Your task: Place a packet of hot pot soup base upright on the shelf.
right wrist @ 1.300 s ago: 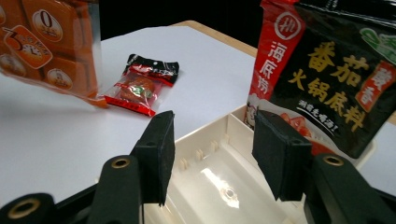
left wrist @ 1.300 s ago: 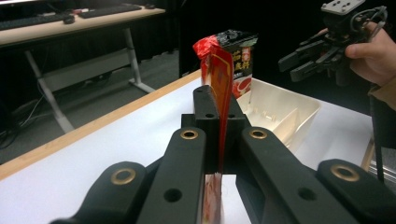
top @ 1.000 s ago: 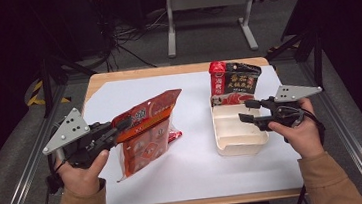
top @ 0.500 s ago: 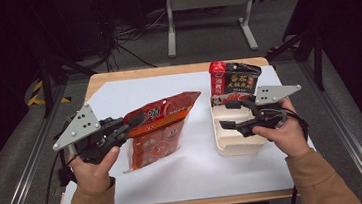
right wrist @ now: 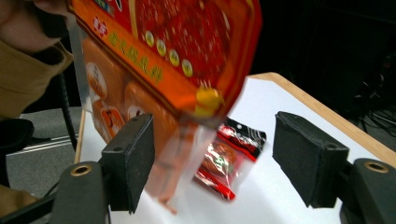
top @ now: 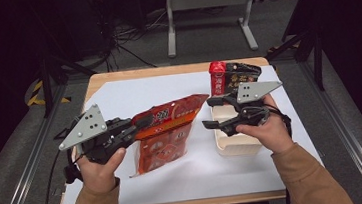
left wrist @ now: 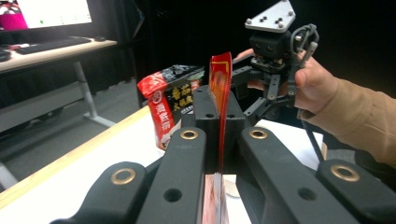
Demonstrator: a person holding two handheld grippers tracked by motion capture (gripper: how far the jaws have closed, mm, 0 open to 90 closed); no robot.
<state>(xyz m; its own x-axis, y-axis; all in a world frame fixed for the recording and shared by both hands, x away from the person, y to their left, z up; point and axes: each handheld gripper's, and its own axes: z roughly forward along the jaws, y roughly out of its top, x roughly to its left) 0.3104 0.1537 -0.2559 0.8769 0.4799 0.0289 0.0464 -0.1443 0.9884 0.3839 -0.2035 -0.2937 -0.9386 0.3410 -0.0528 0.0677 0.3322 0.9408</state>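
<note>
With its jaws pinched on the edge of the orange-red pouch [top: 168,123], the left gripper [top: 136,128] holds it lifted off the white surface [top: 285,160], tilted toward the right gripper [top: 209,113], whose jaws are spread wide just beside the pouch's free end. Likely step: a two-handed hold or hand-over; next the right jaws need to close on that end. The right gripper view shows a small red sachet [right wrist: 229,163] lying under the pouch; the high view shows the tray [top: 236,144] and black-red packet [top: 232,77] behind.
</note>
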